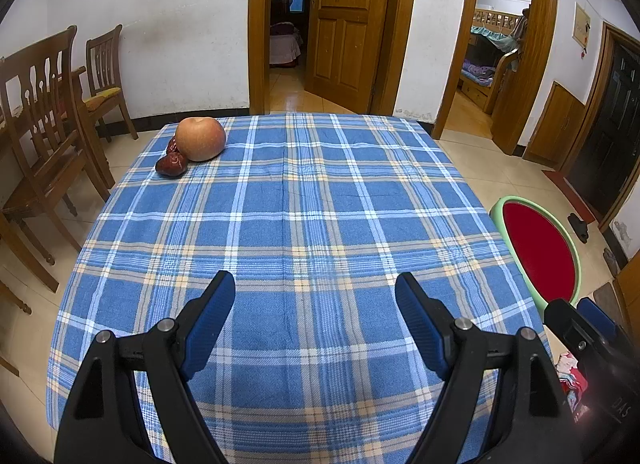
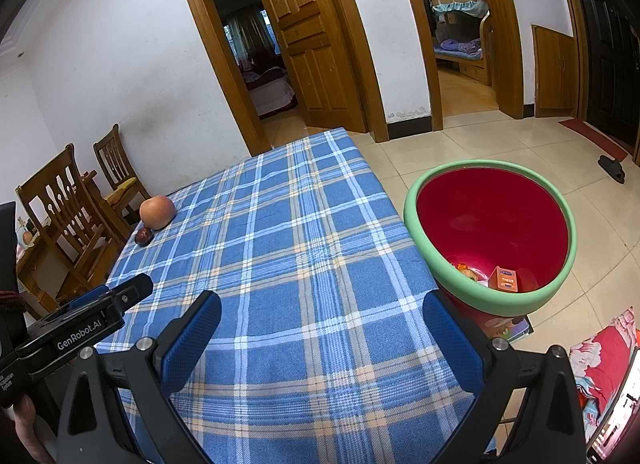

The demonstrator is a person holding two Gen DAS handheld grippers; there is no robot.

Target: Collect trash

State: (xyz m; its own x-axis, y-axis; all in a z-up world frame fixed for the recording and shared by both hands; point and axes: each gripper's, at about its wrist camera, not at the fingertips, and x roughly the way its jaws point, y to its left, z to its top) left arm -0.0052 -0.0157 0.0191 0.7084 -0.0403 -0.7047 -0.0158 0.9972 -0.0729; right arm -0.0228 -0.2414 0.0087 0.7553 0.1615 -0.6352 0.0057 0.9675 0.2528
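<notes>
both tongs, left and right, wide apart, empty above the plaid tablecloth

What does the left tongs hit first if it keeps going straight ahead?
Probably nothing soon. The left tongs, open, point along bare plaid tablecloth toward the far edge. The apple and red dates sit well off to the left of that line. How high the tongs hang above the cloth is unclear.
</notes>
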